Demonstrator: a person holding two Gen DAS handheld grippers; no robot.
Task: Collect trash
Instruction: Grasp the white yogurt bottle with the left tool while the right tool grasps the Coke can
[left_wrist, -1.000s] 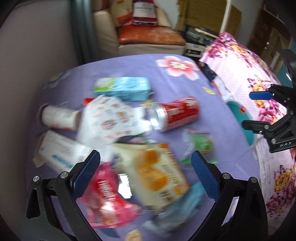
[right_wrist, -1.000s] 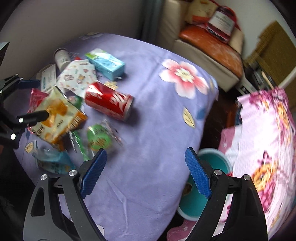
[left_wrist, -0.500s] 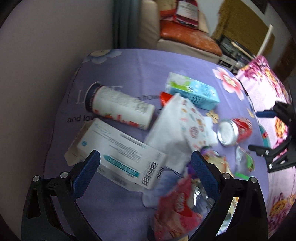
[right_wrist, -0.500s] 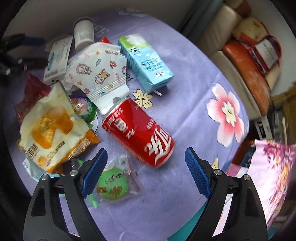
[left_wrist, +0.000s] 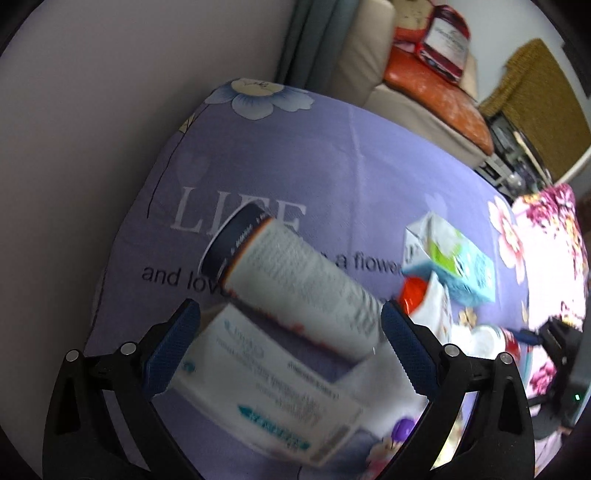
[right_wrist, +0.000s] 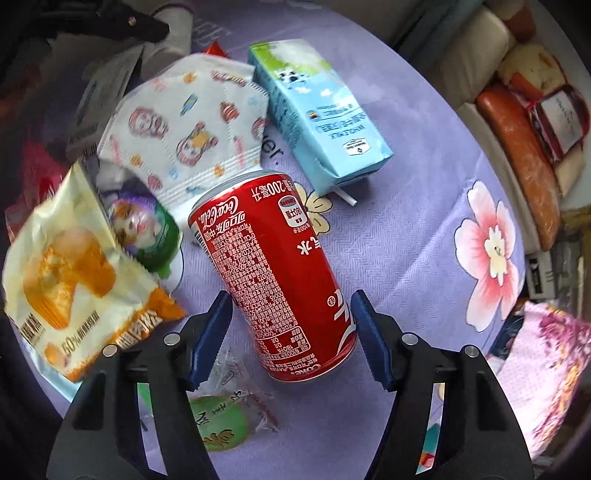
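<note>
Lilac flowered cloth covers the worktop (right_wrist: 399, 236); a sofa (left_wrist: 417, 85) stands behind. The right tool (right_wrist: 291, 336), jaws wide, straddles a lying red can (right_wrist: 273, 273) beside a milk carton (right_wrist: 317, 110) and mask (right_wrist: 184, 125). The left tool (left_wrist: 288, 350) gapes, empty, around a white bottle (left_wrist: 295, 284) and box (left_wrist: 266, 391).

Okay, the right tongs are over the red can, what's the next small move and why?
Probably close the right tongs on the red can. It lies on its side between the open fingers, its lower end level with the blue pads, which do not seem to touch it.
</note>
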